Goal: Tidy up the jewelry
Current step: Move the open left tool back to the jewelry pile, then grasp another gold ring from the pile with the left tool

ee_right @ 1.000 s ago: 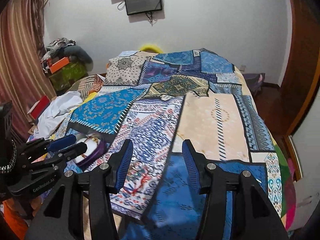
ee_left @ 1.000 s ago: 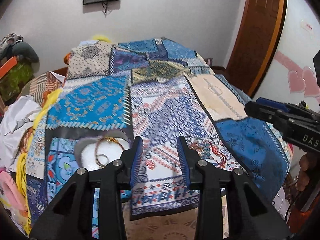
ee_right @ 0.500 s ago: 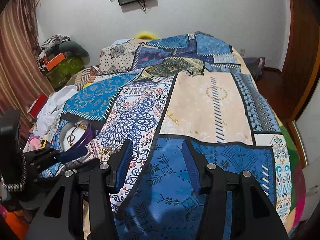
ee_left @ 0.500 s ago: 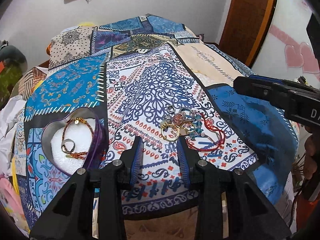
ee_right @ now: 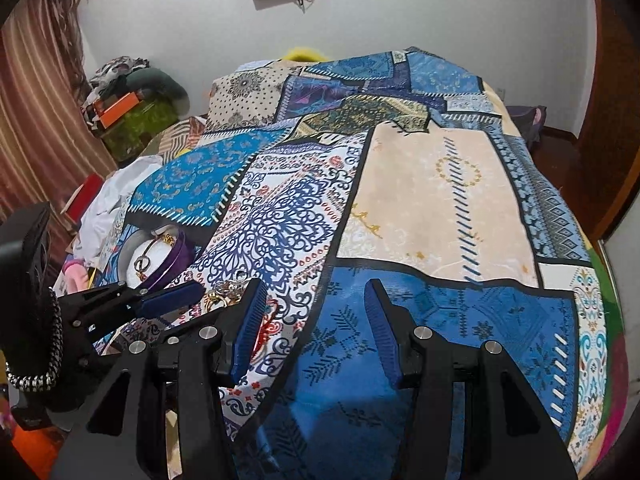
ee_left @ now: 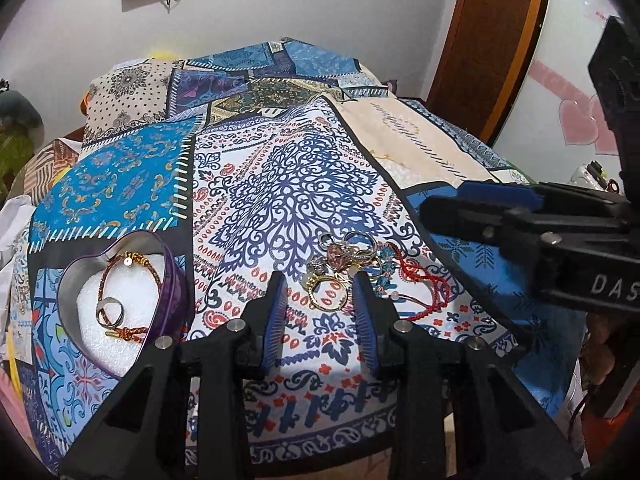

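Observation:
A pile of jewelry (ee_left: 348,264) lies on the patterned bedspread: a gold ring (ee_left: 326,296), silver rings, blue beads and a red cord bracelet (ee_left: 424,284). My left gripper (ee_left: 320,284) is open, its fingertips on either side of the gold ring, just above the cloth. A purple heart-shaped tin (ee_left: 120,292) to the left holds a braided bracelet and a silver ring (ee_left: 109,312) on white foam. My right gripper (ee_right: 314,292) is open and empty over the blue patch, right of the pile. The tin (ee_right: 160,256) and pile (ee_right: 224,294) also show in the right wrist view.
The patchwork bedspread (ee_right: 420,200) covers the whole bed. Clothes and boxes (ee_right: 124,112) are heaped at the left by a curtain. A wooden door (ee_left: 492,40) stands at the right. The bed's near edge lies just under both grippers.
My left gripper has come forward and down to the jewelry pile, now bracketing the gold ring. My right gripper has tilted down towards the bed and stays open.

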The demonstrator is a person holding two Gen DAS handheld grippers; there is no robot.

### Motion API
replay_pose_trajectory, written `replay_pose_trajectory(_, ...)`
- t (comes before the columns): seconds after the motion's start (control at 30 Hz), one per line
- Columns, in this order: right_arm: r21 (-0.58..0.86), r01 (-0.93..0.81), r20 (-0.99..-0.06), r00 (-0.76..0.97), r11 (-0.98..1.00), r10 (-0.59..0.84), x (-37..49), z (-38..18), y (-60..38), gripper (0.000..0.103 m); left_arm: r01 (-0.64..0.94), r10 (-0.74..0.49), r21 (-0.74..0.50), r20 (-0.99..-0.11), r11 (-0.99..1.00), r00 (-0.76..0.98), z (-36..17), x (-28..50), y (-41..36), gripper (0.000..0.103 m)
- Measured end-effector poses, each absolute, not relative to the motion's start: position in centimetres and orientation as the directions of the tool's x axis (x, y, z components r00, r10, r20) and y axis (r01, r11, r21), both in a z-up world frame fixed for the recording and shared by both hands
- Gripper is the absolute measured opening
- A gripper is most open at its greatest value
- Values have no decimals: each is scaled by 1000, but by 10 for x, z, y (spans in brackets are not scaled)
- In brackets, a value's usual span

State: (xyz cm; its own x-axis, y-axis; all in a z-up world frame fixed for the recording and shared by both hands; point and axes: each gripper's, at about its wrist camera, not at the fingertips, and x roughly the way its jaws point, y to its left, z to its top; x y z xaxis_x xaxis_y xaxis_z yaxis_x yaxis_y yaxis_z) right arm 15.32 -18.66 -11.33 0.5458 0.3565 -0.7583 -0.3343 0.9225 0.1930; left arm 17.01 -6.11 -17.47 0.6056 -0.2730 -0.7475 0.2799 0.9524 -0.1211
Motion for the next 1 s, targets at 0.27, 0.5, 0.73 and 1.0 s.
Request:
replay_pose_trajectory(0.27, 195, -364, -764, 526, 911, 373, 157, -117, -174, 47, 274, -296, -154, -731, 949, 615, -175, 167, -56, 23)
replay_pose_trajectory(0.5, 194, -404, -773, 498, 894, 392, 160, -122, -158, 47, 239, -278, -161, -734, 958, 620, -171, 157, -37, 23)
replay_pose_trajectory(0.73, 201, -448, -783, 461, 871, 417, 163, -129, -142, 47, 211, -260, -162, -736, 964, 625, -173, 149, -23, 23)
replay_pose_trajectory(1.0, 194, -462, -788, 453, 866, 418, 162, -135, -138, 28, 215, -267, -167, -733, 962, 626, -173, 148, -28, 23)
